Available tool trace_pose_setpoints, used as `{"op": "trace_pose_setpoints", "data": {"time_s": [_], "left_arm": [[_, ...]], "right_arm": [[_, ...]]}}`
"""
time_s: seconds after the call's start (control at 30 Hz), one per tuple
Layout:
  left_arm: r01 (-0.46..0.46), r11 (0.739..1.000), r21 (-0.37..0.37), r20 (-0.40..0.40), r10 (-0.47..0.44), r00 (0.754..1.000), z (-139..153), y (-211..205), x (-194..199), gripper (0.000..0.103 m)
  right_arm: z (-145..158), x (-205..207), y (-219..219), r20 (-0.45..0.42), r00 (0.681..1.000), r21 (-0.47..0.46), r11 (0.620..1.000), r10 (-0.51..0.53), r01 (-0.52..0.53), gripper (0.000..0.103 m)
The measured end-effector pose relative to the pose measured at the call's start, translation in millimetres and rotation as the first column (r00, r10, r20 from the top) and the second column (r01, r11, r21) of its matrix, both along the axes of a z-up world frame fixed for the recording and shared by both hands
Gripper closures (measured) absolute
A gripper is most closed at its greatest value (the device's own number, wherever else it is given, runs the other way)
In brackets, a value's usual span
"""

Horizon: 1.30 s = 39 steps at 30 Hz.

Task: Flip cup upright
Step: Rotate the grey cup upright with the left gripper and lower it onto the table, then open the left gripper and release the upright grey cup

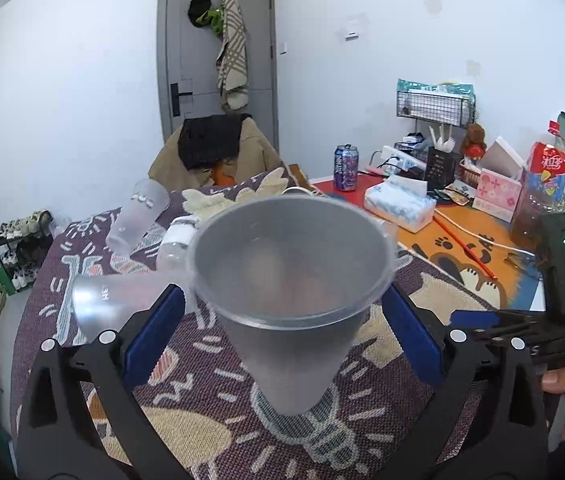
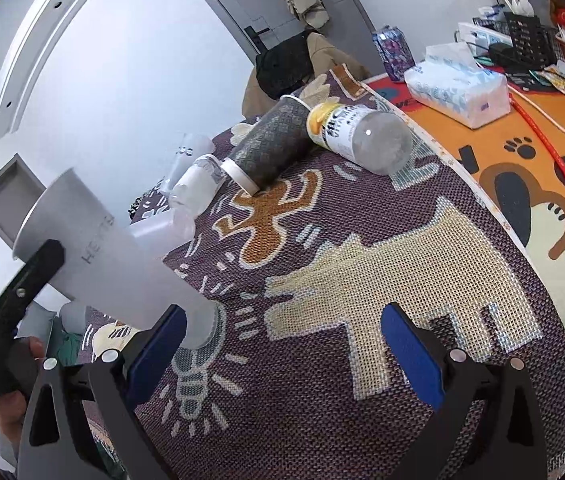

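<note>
A frosted translucent cup [image 1: 288,280] is held between the blue pads of my left gripper [image 1: 284,320], mouth up and tilted toward the camera, base down on the patterned cloth [image 1: 210,412]. In the right wrist view the same cup [image 2: 114,264] leans at the left, base on the cloth, with the left gripper's black finger on its rim. My right gripper [image 2: 282,356] is open and empty above the cloth, to the right of the cup's base.
Two more frosted cups [image 1: 138,212] [image 1: 114,300] lie or tilt at the left. A dark patterned tumbler [image 2: 270,144], a clear bottle [image 2: 358,132] and a small bottle [image 2: 198,184] lie on the cloth. Tissue pack [image 2: 458,88], can [image 1: 345,168] and clutter sit on the orange mat.
</note>
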<state>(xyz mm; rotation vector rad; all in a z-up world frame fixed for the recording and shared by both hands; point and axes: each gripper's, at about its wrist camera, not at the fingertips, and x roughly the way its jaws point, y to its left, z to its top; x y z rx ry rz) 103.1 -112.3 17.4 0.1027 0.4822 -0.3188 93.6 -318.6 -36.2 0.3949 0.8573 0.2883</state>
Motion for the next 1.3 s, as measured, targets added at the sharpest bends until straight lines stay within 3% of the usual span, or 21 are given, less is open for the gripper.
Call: {"op": "trace_pose_setpoints", "data": {"time_s": [0.7, 1.07, 1.3], "left_arm": [[-0.104, 0.989, -0.109, -0.024, 0.102, 0.995, -5, 67, -52, 0.005], [-0.164, 0.977, -0.138, 0.007, 0.167, 0.986, 3, 98, -86, 0.005], [-0.199, 0.97, -0.14, 0.046, 0.207, 0.977, 12, 111, -109, 0.005]], "right_arm": [[49, -47, 48, 0.17, 0.985, -0.122, 0.992, 0.032, -0.011, 0.007], [69, -77, 71, 0.237, 0.969, -0.188, 0.982, 0.064, -0.019, 0.007], [73, -95, 79, 0.245, 0.965, -0.169, 0.984, 0.093, -0.052, 0.007]]}}
